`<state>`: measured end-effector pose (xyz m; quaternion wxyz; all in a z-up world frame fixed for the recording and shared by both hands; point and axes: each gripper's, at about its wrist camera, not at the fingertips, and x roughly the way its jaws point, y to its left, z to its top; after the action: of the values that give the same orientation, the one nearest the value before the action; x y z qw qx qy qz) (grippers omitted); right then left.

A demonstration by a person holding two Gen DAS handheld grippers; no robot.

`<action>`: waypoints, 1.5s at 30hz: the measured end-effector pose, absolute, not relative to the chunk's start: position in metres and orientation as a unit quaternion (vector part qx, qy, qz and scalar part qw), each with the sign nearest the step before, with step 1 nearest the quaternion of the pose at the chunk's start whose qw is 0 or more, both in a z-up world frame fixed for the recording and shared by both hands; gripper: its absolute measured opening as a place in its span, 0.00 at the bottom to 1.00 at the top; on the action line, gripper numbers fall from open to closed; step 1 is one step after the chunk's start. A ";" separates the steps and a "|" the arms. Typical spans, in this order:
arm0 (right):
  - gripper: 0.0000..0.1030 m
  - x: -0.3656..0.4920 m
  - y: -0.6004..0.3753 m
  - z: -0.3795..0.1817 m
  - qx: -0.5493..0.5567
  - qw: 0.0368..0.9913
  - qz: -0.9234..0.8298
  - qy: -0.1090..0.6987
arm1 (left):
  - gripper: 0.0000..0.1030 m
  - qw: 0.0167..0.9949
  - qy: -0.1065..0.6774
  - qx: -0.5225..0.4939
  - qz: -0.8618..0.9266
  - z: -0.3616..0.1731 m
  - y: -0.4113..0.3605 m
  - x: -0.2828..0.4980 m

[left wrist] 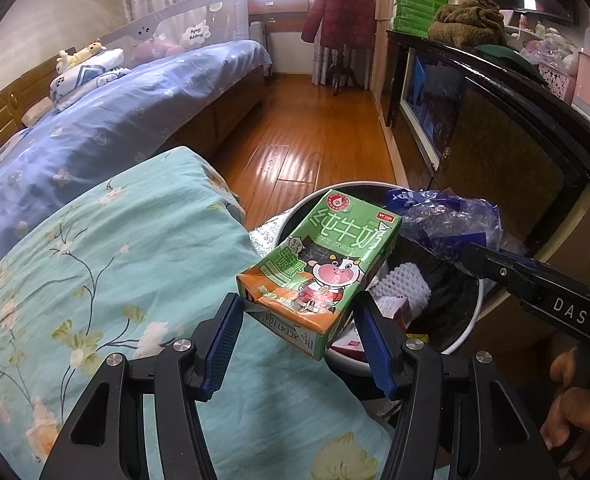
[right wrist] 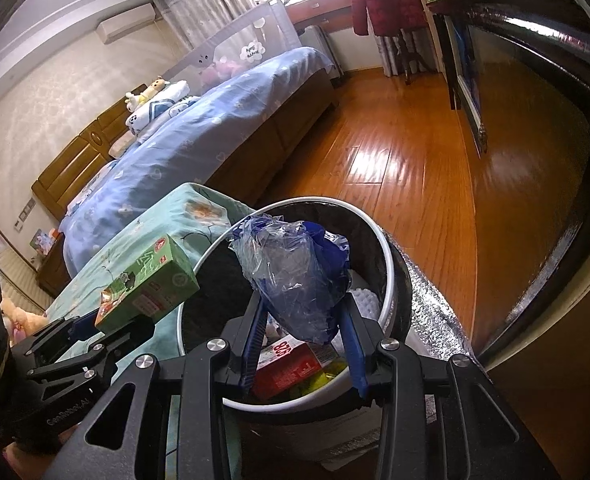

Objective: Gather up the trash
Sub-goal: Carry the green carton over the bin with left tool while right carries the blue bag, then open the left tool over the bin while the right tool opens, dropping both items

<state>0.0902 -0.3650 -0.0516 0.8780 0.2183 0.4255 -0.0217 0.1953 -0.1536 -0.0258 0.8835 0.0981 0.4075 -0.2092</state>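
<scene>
A green milk carton (left wrist: 319,268) is clamped between the jaws of the left gripper (left wrist: 301,344), held over the near rim of the round trash bin (right wrist: 389,264), beside the edge of the floral quilt (left wrist: 107,280). A crumpled blue plastic bag (right wrist: 299,276) is clamped in the right gripper (right wrist: 303,344) above the bin's opening. Bare wooden floor (right wrist: 407,160) lies beyond the bin.

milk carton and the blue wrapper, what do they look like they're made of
Milk carton: coated paperboard by its look, glossy print, creased folded end. Blue wrapper: thin plastic film, part see-through, crinkled and shiny.
</scene>
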 end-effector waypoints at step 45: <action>0.36 0.124 -0.377 -0.063 0.220 0.859 -0.010 0.462 | 0.55 0.872 0.430 0.109 -0.207 -0.028 -0.179 0.212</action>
<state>0.1238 -0.3773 -0.0629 0.8590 0.2196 0.4624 -0.0104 0.2122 -0.1792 -0.0280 0.8722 0.1090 0.4295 -0.2072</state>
